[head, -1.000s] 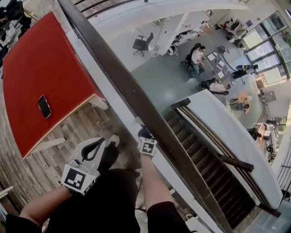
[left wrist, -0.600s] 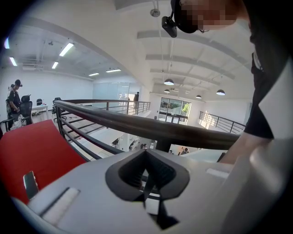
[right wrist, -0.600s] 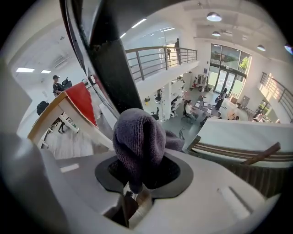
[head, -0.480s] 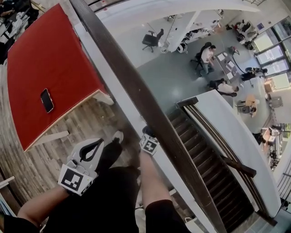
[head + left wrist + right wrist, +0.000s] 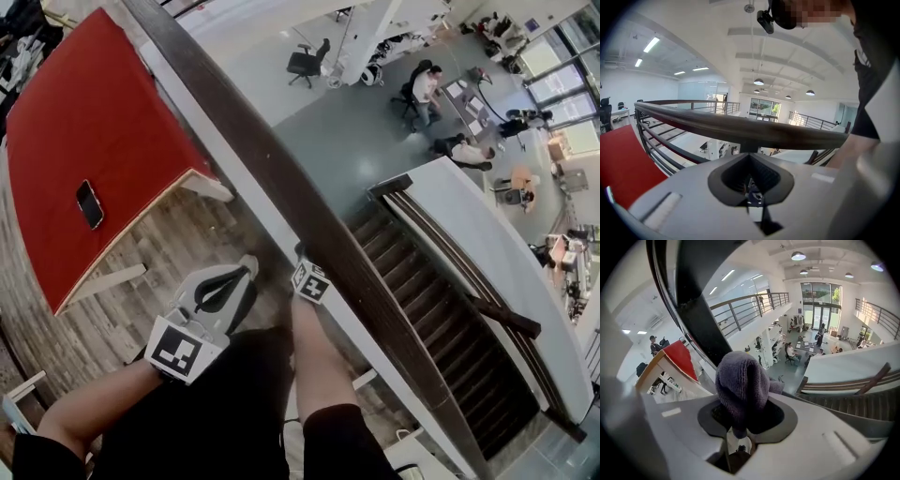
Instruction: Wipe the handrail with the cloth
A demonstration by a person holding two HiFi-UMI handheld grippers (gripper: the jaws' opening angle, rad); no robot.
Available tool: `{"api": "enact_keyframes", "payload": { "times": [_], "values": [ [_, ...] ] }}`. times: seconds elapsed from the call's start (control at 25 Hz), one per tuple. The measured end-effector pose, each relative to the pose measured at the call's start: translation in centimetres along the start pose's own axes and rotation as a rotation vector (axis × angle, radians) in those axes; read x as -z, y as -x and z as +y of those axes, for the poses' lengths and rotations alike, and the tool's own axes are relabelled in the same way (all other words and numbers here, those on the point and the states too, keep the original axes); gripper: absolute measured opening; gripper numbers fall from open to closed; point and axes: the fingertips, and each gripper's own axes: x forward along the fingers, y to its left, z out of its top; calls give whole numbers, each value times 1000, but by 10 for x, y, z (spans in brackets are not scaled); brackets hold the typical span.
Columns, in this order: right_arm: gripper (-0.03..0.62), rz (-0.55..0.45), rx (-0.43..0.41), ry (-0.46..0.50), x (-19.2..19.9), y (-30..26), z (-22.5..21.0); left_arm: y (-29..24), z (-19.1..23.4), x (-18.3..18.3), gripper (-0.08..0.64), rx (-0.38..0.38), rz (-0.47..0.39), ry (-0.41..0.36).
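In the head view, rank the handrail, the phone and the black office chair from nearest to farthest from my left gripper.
1. Handrail, just right of the left gripper.
2. Phone, to the left, on the red table.
3. Office chair, far off on the floor below.

I look down from an upper gallery of a big open office building. Past the handrail (image 5: 281, 202) I see a lower floor (image 5: 347, 155) with desks (image 5: 459, 101), an office chair (image 5: 305, 64) and people (image 5: 424, 86), a staircase (image 5: 450, 361), tall windows (image 5: 562, 80), and round ceiling lamps (image 5: 798, 256).
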Motion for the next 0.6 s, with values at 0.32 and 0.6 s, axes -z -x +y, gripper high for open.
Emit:
{"api": "enact_keyframes", "payload": {
  "times": [0.32,0.6],
  "values": [
    [106,-22,44,-52,2,10,-25,-20,-10,6,0,37,33,7],
    [106,-58,60,-79,5,24,-33,-23,-11,21,0,46,77,58]
  ]
}}
